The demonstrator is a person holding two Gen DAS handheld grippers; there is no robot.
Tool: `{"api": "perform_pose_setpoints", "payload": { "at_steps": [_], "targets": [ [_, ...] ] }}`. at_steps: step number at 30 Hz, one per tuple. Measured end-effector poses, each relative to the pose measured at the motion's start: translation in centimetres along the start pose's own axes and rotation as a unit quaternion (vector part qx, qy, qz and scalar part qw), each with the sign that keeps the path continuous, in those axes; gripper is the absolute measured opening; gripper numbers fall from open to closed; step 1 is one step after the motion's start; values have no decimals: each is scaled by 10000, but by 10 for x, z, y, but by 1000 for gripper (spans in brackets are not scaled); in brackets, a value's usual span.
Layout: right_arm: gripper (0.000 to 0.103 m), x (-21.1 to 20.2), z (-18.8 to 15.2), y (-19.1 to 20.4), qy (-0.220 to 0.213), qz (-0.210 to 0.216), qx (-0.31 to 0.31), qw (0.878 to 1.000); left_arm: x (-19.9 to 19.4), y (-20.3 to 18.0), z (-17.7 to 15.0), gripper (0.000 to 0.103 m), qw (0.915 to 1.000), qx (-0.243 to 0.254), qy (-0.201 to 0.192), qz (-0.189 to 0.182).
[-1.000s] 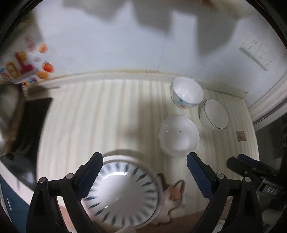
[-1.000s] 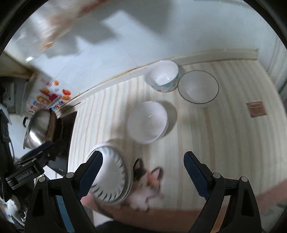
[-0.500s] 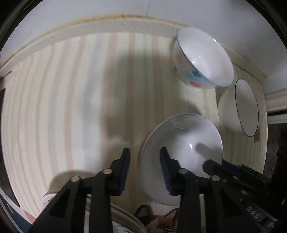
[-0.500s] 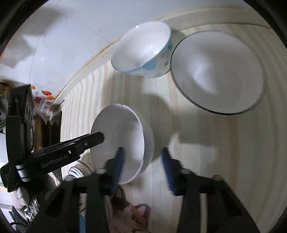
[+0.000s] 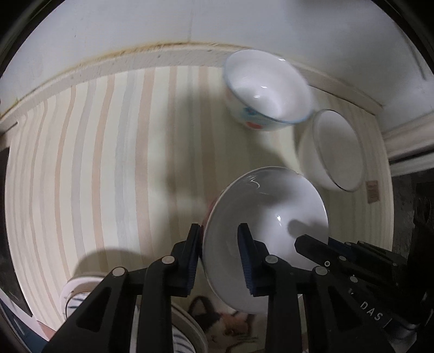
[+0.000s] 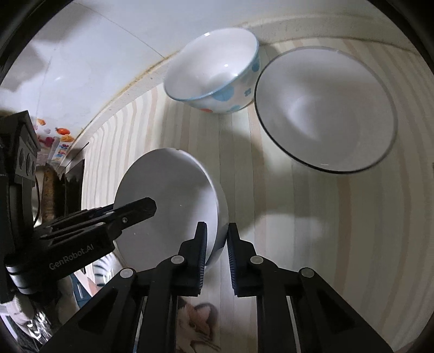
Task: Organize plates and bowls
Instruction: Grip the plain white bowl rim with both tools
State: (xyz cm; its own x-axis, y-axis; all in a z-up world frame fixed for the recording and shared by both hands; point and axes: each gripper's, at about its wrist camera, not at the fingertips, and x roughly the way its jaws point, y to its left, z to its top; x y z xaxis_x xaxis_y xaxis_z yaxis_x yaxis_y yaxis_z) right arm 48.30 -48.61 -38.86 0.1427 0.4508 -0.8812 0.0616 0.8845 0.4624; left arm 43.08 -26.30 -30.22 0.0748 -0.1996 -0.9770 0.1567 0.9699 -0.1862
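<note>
**Two grippers clamped on opposite rims of one plain white bowl**

Nearest the left gripper, its blue-padded fingers were closed on the left rim of a plain white ceramic bowl, one pad outside the wall and one inside. The bowl stood tilted, its opening turned toward the camera. The right gripper pinched the opposite, right-hand rim of the same bowl in the same manner, one pad on each side of the wall. Each tool appeared in the other's view, reaching in across the bowl.

Below and left of the left gripper lay a white plate with dark blue dashes, partly hidden by the fingers, and beside it a cat picture printed on the striped beige tablecloth.

Beyond both grippers, well apart from the held bowl, stood a white bowl with blue and red spots and a blue rim. Just right of it sat a wide white bowl with a thin dark rim, the two nearly touching, both close to the white wall at the far edge of the table.
</note>
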Motion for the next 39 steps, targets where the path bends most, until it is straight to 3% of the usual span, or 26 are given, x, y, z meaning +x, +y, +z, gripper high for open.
{"api": "perform_pose_setpoints", "payload": {
  "at_steps": [9, 15, 27, 39],
  "targets": [
    [17, -59, -48, -13, -80, 14, -42, 10000, -25, -35, -29, 25, 9994, 323, -65, -72],
    [17, -82, -86, -33, -113, 21, 69, 9999, -12, -52, -59, 25, 9982, 581, 95, -59],
    [17, -60, -138, -65, 155, 4, 331, 9993, 29, -68, -87, 25, 9963, 739, 434, 72],
    [17, -49, -143, -80, 228, -91, 383, 9990, 48, -80, -89, 25, 9949, 820, 524, 259]
  ]
}}
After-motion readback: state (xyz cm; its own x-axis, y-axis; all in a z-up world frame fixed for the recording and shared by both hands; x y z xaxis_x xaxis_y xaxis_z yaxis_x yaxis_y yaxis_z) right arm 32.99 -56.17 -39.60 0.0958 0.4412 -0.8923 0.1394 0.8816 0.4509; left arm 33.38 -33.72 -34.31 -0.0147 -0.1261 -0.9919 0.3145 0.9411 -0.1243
